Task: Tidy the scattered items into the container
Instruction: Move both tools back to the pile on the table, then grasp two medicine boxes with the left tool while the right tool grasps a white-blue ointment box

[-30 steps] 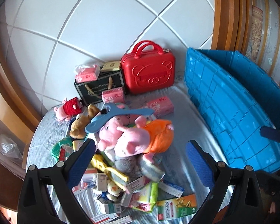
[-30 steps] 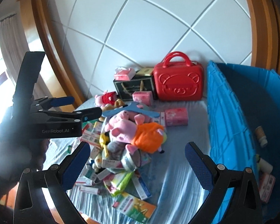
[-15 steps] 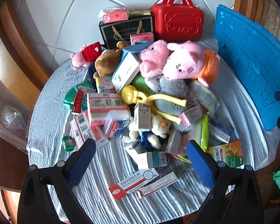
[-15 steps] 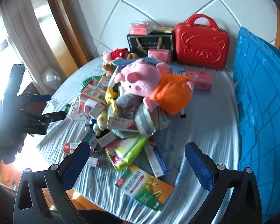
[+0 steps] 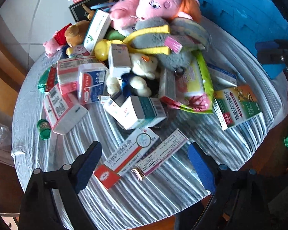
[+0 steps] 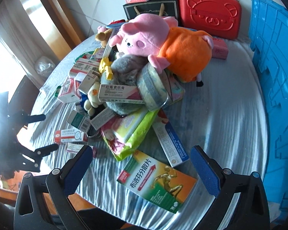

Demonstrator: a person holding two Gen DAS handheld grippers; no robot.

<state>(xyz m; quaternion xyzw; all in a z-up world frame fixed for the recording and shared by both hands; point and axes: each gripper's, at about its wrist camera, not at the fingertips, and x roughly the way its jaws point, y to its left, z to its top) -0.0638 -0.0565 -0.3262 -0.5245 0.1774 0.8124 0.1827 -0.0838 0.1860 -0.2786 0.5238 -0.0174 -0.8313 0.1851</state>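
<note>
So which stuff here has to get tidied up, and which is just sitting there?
To tidy: pink pig plush, medicine boxes, green snack packet, small white teddy; all go in the blue crate.

Just sitting: red bear case, black gift bag.

A striped cloth (image 6: 230,118) covers the round table (image 5: 263,149).

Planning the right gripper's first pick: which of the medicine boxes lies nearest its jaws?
The green-and-orange box, lying flat between the open jaws of the right gripper at the table edge; the other boxes sit farther back in the pile.
</note>
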